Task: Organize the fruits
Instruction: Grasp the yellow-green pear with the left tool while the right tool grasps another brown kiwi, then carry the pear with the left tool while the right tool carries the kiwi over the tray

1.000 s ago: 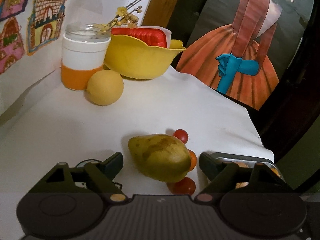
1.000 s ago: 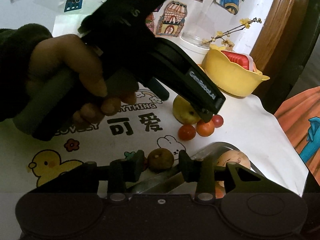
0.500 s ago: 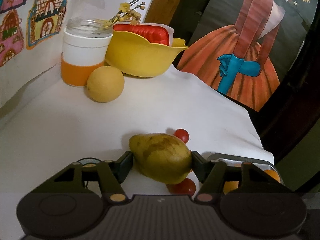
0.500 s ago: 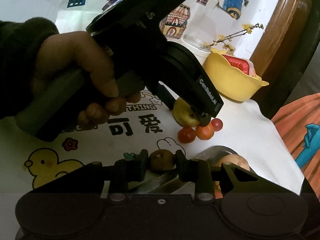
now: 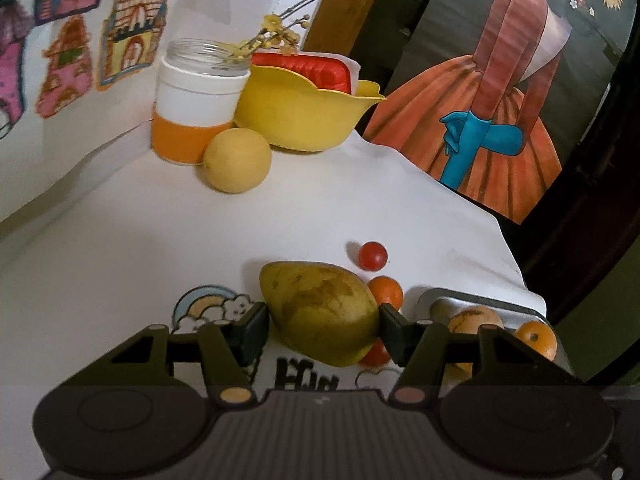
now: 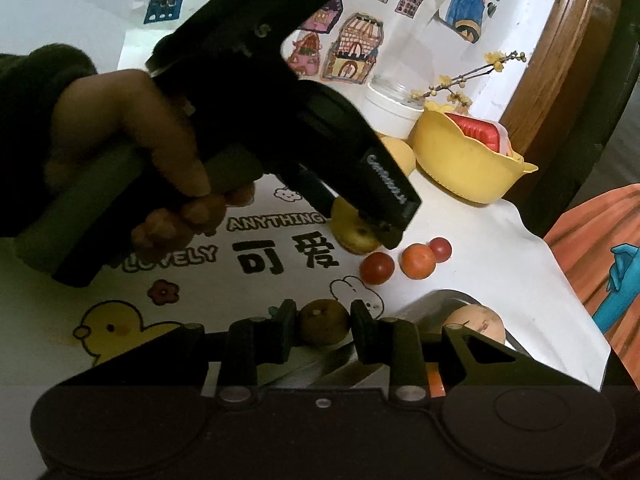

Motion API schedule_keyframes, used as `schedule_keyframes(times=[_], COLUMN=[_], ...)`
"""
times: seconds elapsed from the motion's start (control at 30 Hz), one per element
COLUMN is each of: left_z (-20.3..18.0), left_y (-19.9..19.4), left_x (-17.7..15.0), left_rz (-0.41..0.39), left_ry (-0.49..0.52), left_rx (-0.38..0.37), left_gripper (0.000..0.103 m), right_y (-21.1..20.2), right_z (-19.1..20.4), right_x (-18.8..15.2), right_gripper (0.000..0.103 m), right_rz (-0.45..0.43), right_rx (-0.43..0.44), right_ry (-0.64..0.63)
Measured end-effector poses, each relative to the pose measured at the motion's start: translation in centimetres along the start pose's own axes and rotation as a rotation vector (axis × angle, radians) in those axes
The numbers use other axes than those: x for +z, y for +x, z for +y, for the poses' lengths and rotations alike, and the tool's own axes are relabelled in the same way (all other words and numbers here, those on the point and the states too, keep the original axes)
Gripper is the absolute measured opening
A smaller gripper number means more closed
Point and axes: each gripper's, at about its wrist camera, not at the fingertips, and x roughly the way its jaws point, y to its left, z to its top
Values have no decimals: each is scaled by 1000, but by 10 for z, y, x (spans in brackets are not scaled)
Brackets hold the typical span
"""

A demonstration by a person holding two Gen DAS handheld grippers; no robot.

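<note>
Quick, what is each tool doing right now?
Left tool: closed on the yellow-green pear.
Right tool: closed on the small brown fruit.

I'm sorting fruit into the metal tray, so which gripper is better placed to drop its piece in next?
Right. The right gripper holds the small brown fruit right at the metal tray; the left gripper grips the pear beside it.

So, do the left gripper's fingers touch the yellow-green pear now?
Touching. In the left wrist view both fingers of the left gripper press against the sides of the pear, with no gap visible.
</note>
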Motion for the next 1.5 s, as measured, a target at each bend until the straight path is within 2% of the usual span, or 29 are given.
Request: schedule_keyframes(times=[1.03,1.5], left_z=[-15,-24], left_y=[-60,-73], left_x=[-54,-72], left_rz=[12,11], left_ry=[45,65], left_rx=[-9,-54], left_gripper=[63,62], right_y=[-55,-66], right_z=[10,10], right_x=[-21,-34], right_gripper=[31,31], right_rz=[-16,-6], right_rx=[-61,-91], right_ry=[57,98])
